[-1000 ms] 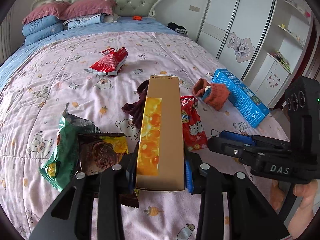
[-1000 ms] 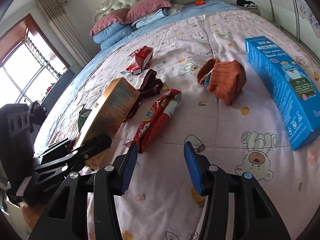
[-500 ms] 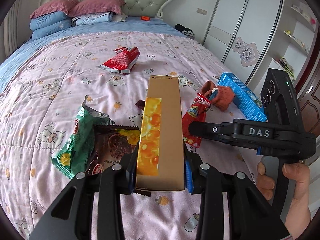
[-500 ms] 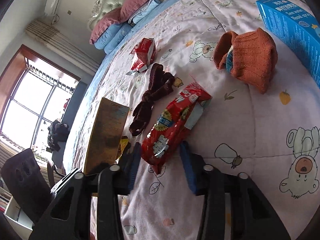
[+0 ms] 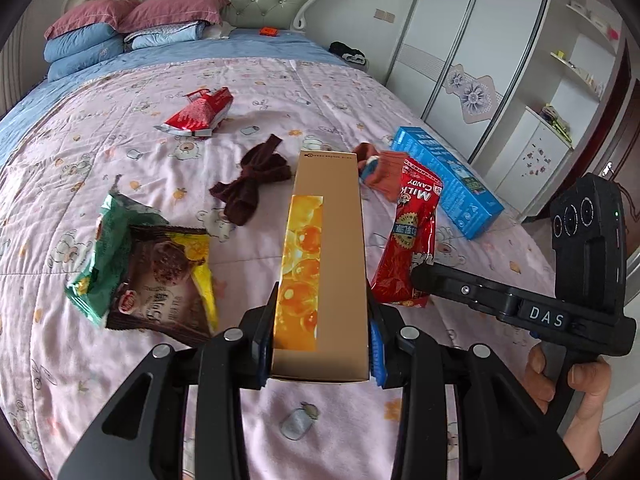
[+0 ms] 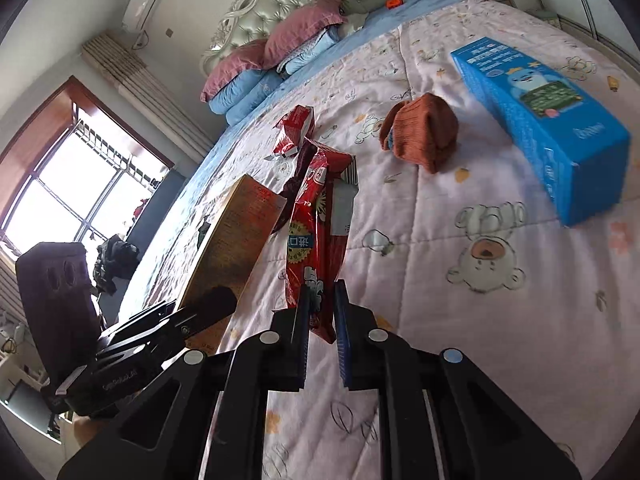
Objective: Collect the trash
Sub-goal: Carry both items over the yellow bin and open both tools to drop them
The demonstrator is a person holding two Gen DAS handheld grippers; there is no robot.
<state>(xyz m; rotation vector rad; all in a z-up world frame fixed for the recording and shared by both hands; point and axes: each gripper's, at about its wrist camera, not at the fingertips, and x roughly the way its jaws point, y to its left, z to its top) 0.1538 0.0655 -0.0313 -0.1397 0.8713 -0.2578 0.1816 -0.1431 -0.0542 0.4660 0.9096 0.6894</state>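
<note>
Closing on the red candy wrapper (image 6: 316, 240), your right claw (image 6: 322, 312) has just pinched its near end; a second ago the jaws stood wide with the packet flat on the bed (image 6: 480, 320). Now it hangs lifted near the foot edge. Your left claw (image 5: 320, 344) stays clamped on the gold box (image 5: 324, 248). Green (image 5: 100, 264), brown (image 5: 168, 280) and far red (image 5: 198, 114) wrappers remain.

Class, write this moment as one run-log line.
left gripper: shut on tall gold cardboard box | right gripper: jaws just closed on red milk-candy wrapper | bed: other wrappers uncollected
</note>
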